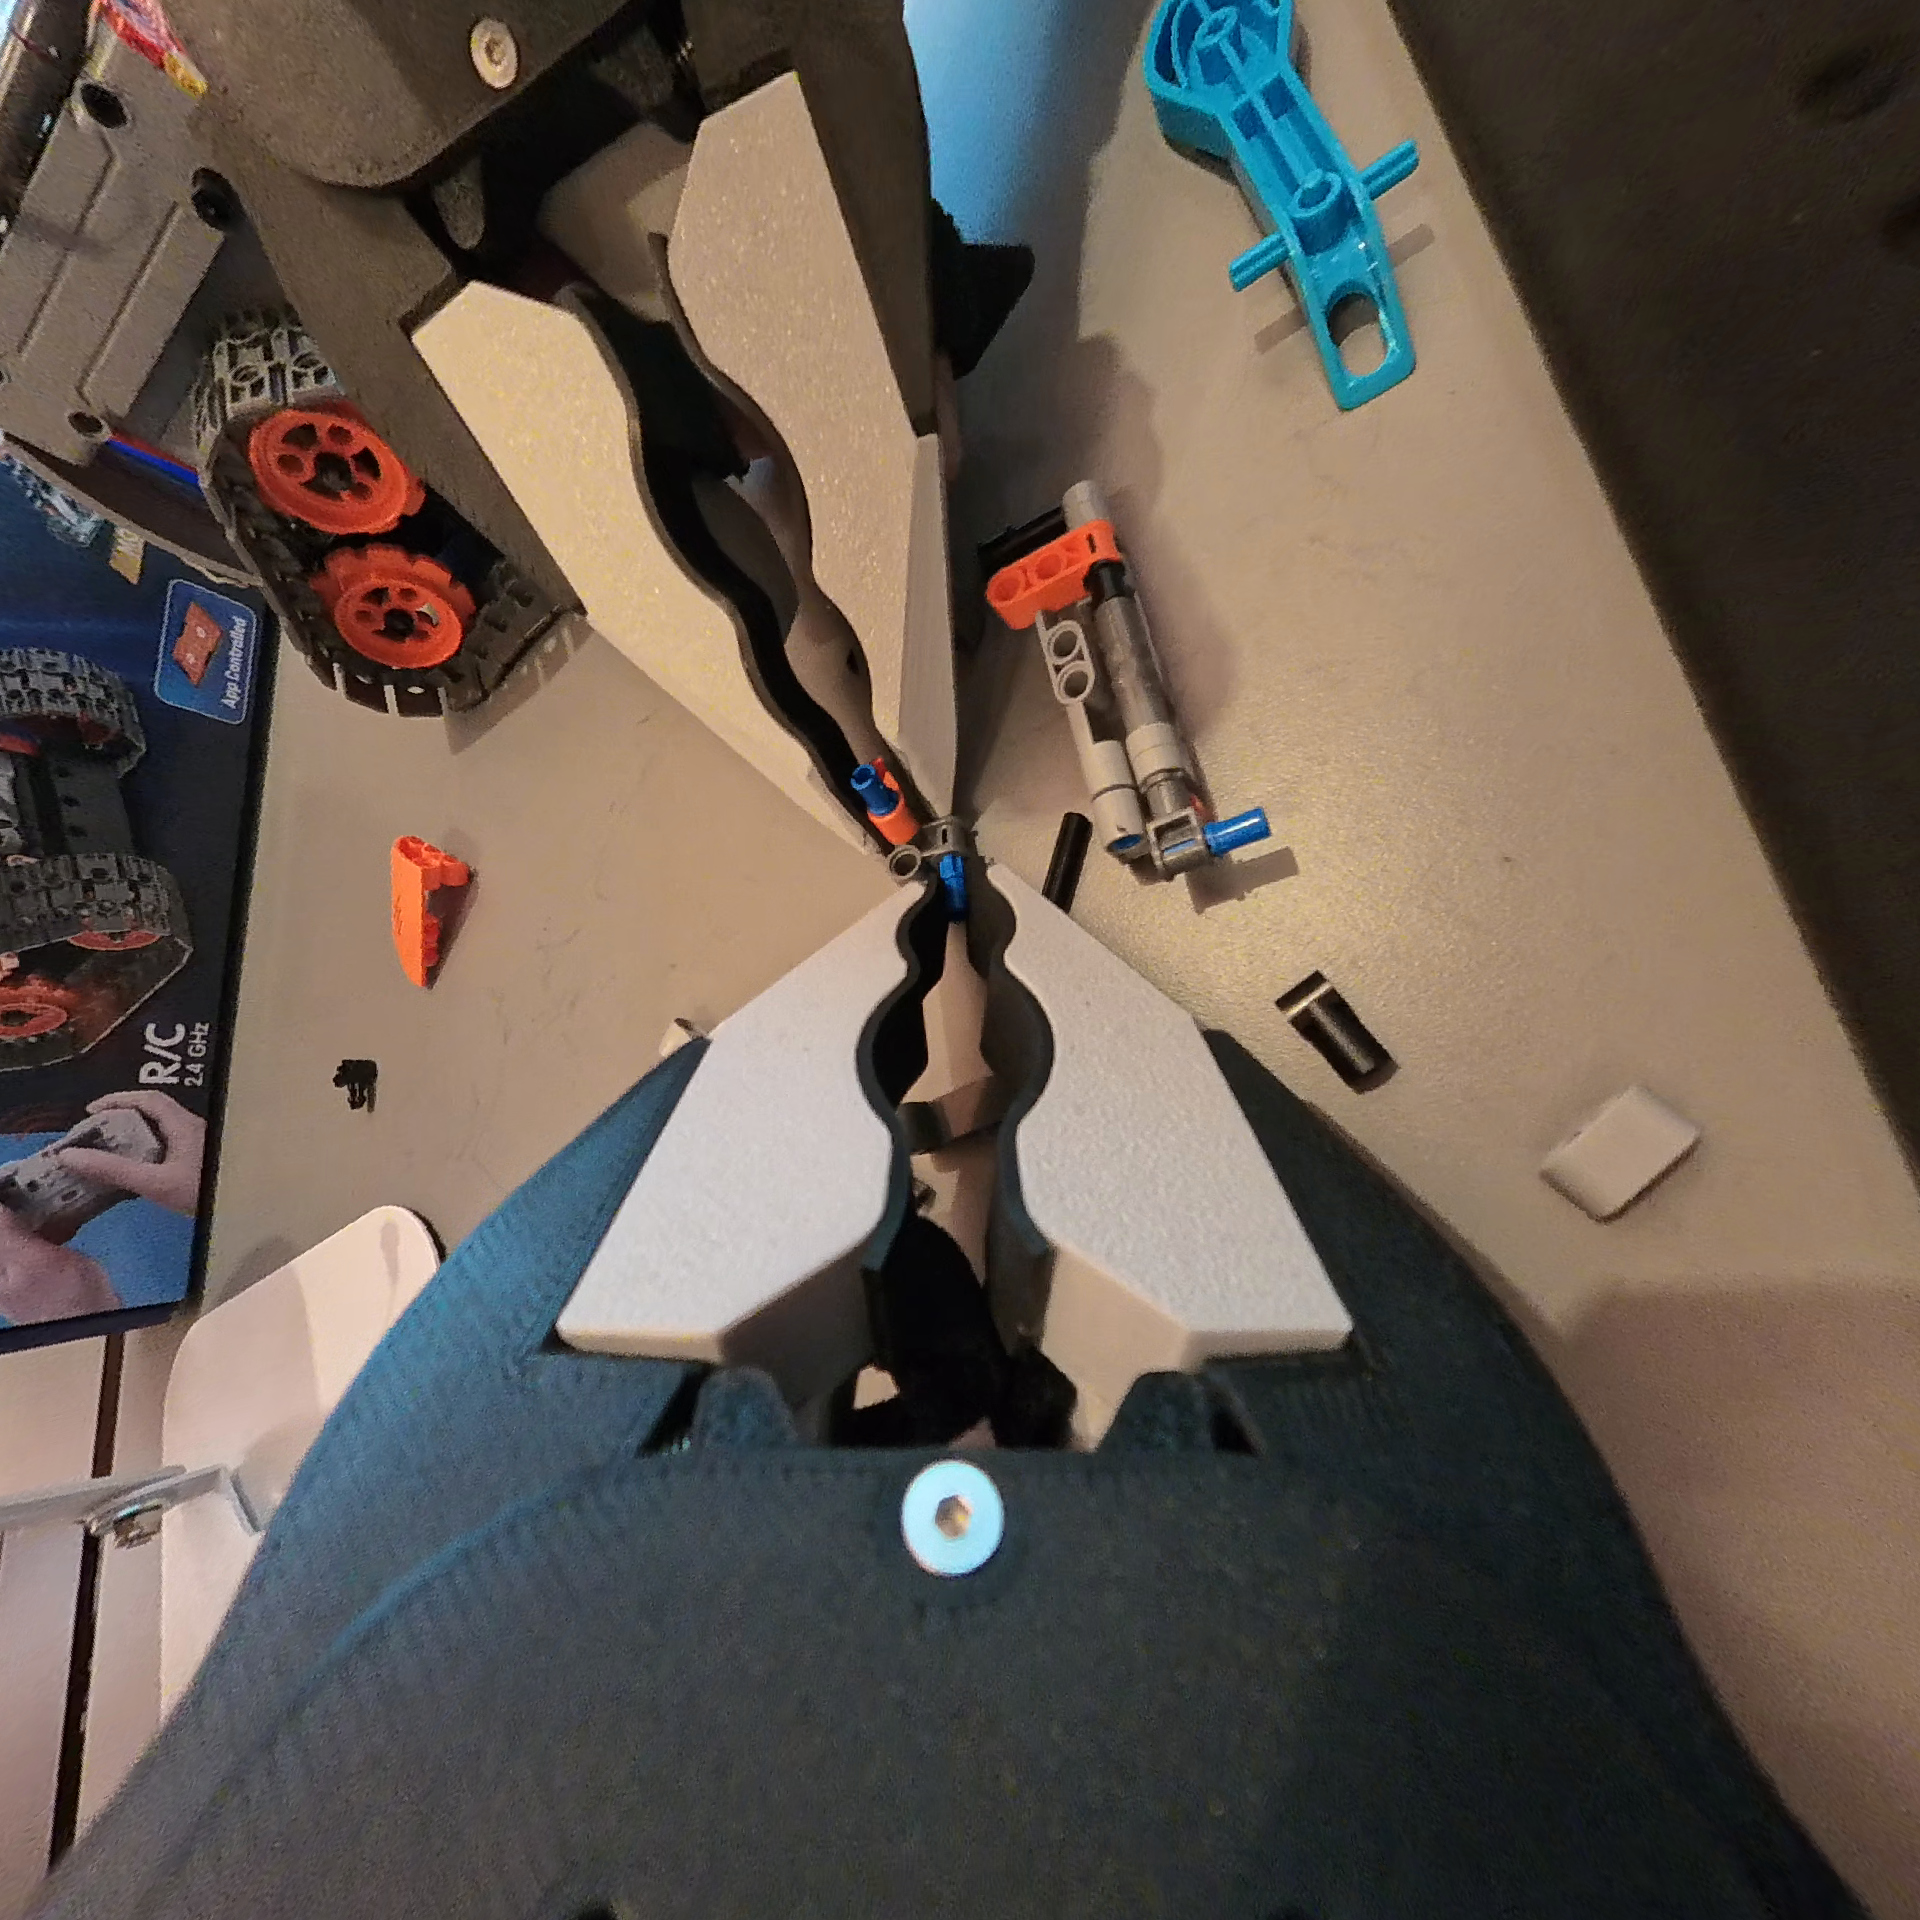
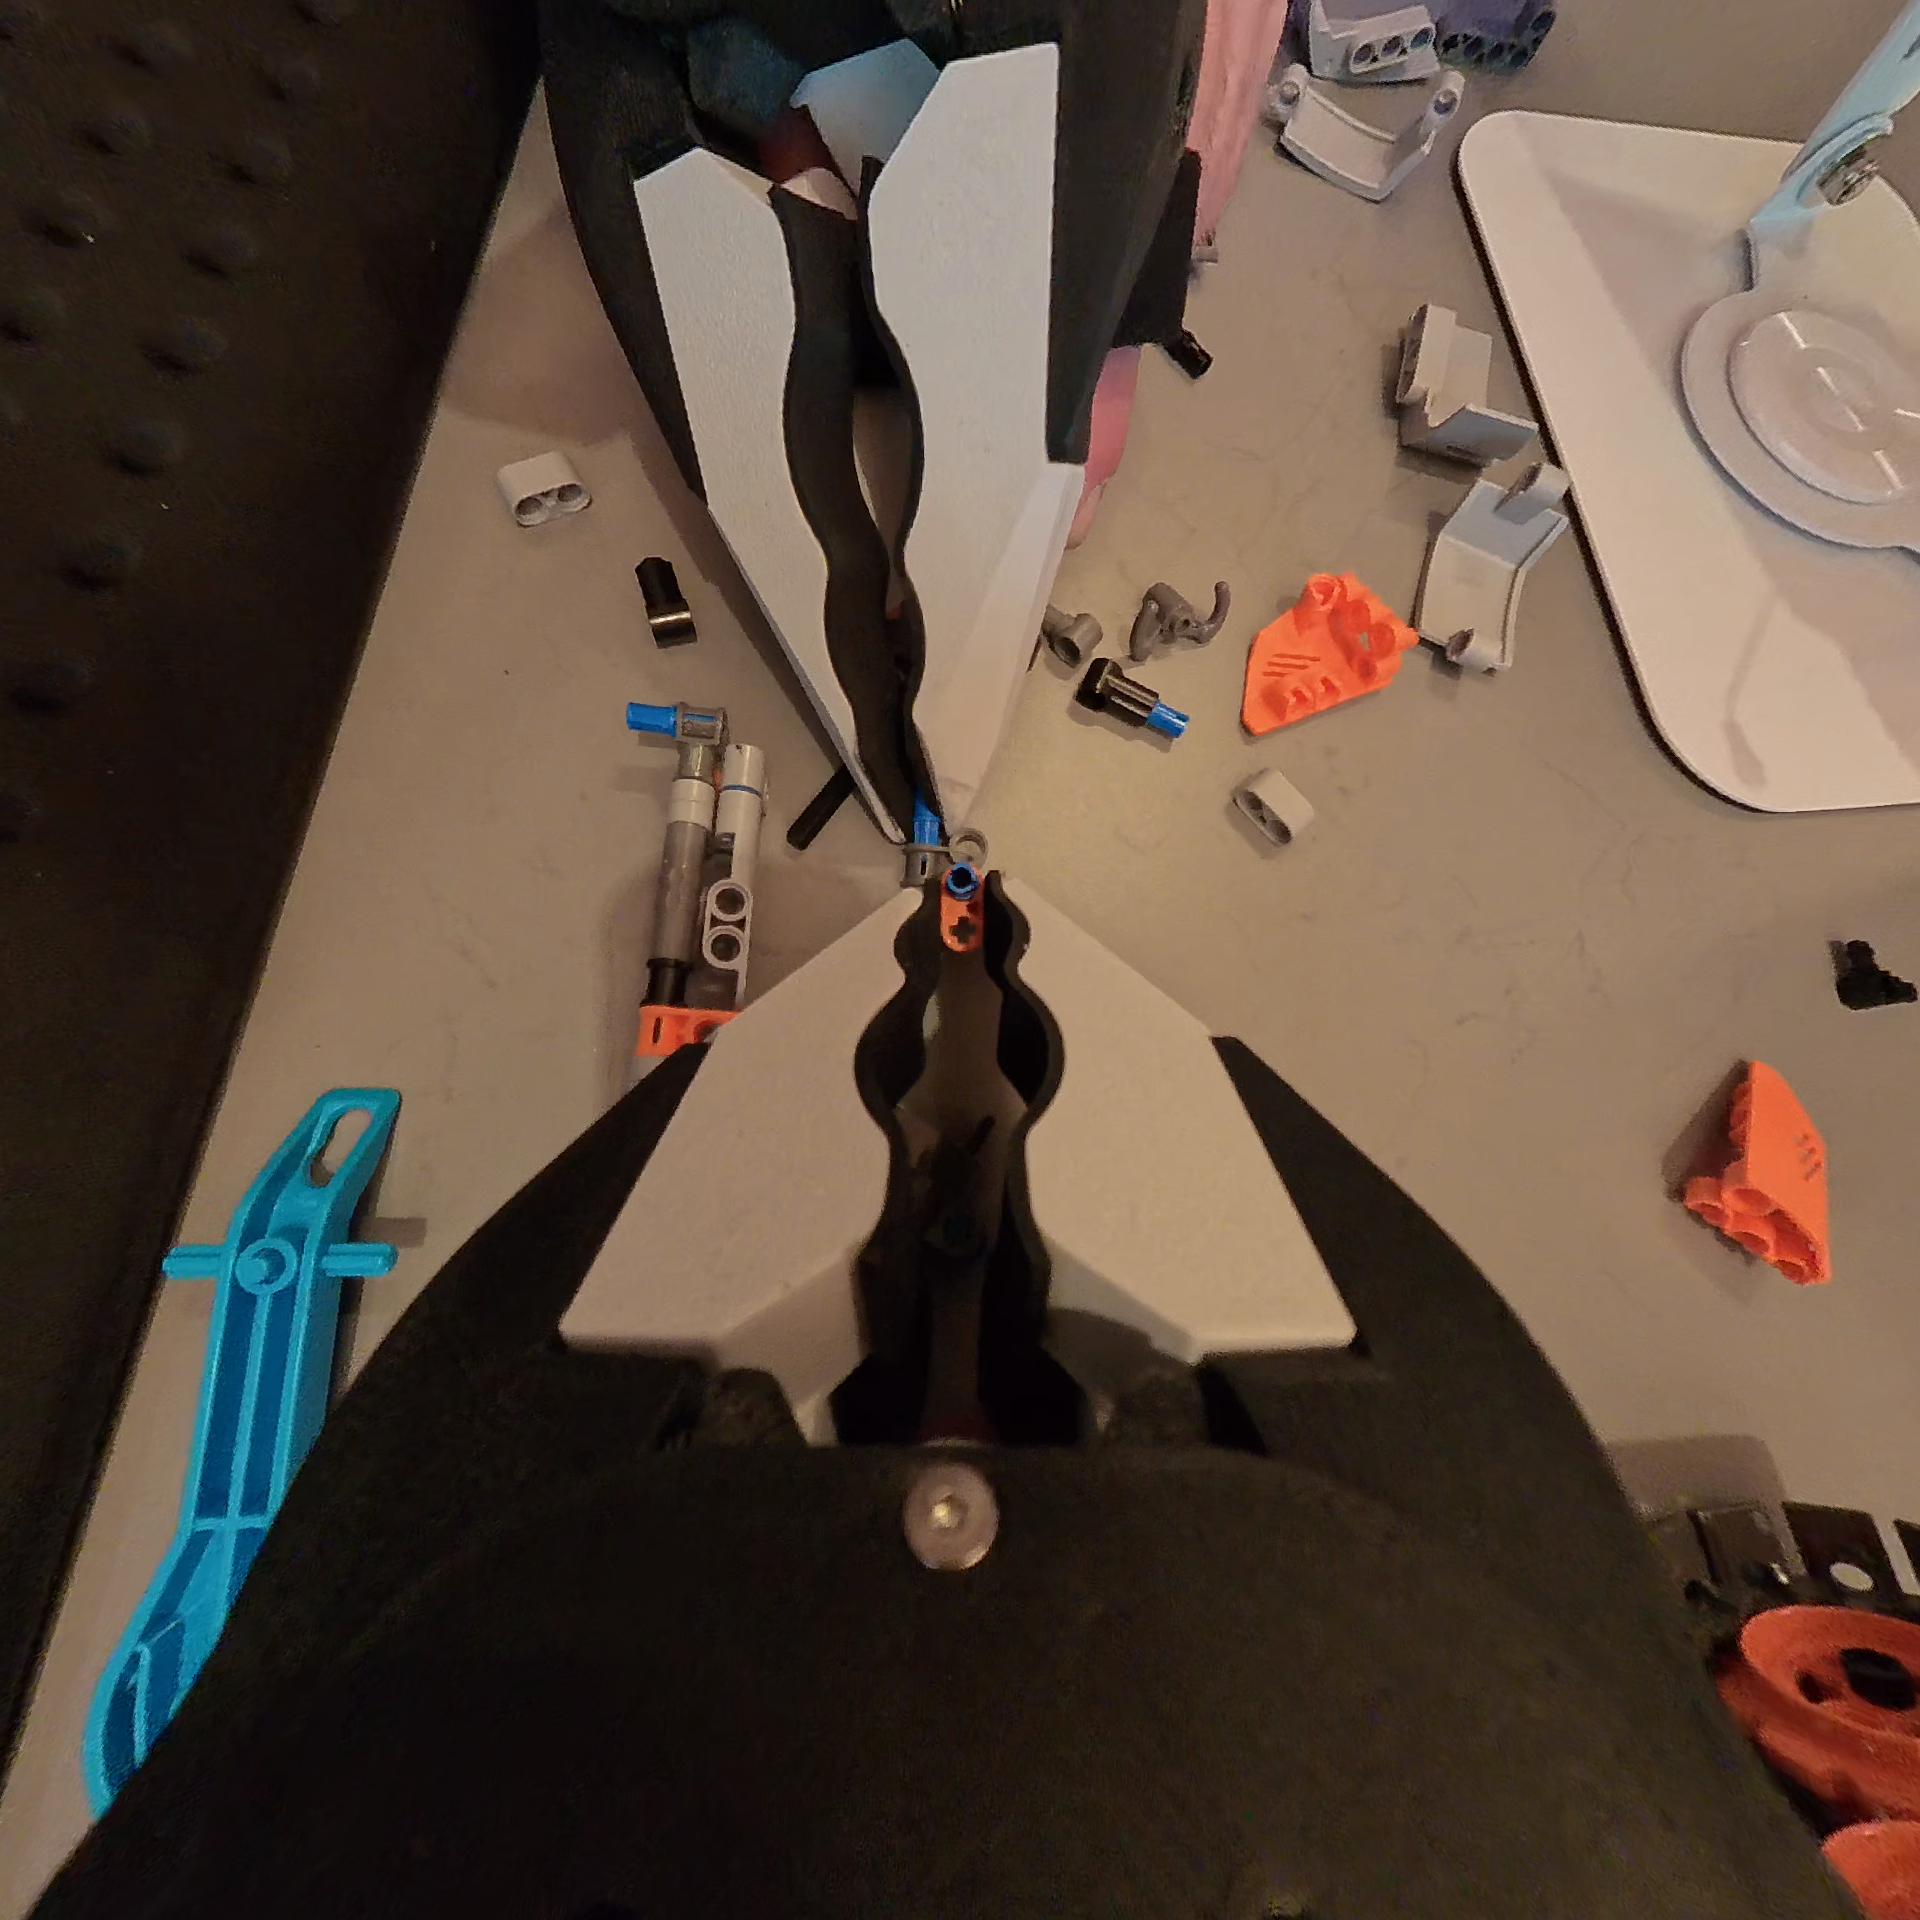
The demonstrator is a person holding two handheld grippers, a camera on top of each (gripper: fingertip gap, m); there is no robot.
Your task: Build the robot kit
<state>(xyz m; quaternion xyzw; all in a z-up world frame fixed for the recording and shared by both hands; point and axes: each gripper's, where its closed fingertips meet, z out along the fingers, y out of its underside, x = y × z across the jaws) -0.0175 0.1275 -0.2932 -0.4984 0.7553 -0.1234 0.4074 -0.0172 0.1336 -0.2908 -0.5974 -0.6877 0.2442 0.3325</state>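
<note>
Grippers meet tip to tip: our left gripper (image 1: pixel 951 891) pinches a small grey connector with blue pin (image 1: pixel 943 854); our right gripper (image 2: pixel 961 896) clamps a short orange beam (image 2: pixel 960 916) just ahead.

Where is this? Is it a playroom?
Probably a hobby table for building a toy kit: loose orange plastic wedge pieces, a tracked toy vehicle with orange wheels and the blue kit box lie on the grey tabletop.
</note>
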